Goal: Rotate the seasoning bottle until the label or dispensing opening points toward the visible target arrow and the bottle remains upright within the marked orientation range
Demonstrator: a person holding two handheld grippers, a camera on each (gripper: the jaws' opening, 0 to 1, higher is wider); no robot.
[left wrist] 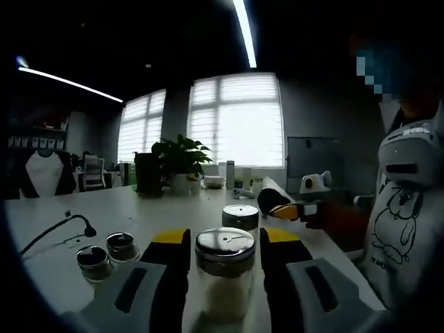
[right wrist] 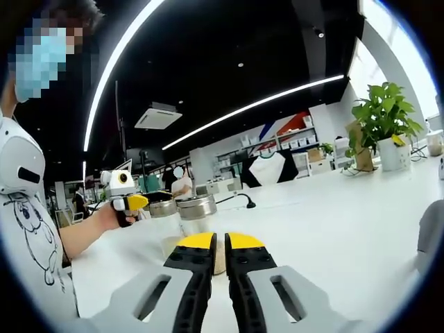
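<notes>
A glass seasoning bottle (left wrist: 224, 267) with a shiny metal lid stands upright on the white table (left wrist: 159, 215), pale powder in its lower half. My left gripper (left wrist: 223, 239) has its yellow-tipped jaws pressed against both sides of the bottle. A second metal-lidded bottle (left wrist: 240, 216) stands just behind it. My right gripper (left wrist: 279, 209) reaches in from the right, beyond those bottles. In the right gripper view my right gripper (right wrist: 220, 241) is shut with nothing held, low over the table. Ahead of it are the left gripper (right wrist: 147, 201) in a hand and two lidded bottles (right wrist: 197, 207).
Two small dark-lidded jars (left wrist: 107, 253) sit left of the held bottle, with a black cable (left wrist: 59, 232) farther left. A potted plant (left wrist: 182, 166) and small items stand at the table's far edge. A person (left wrist: 406, 208) in a white printed shirt stands to the right.
</notes>
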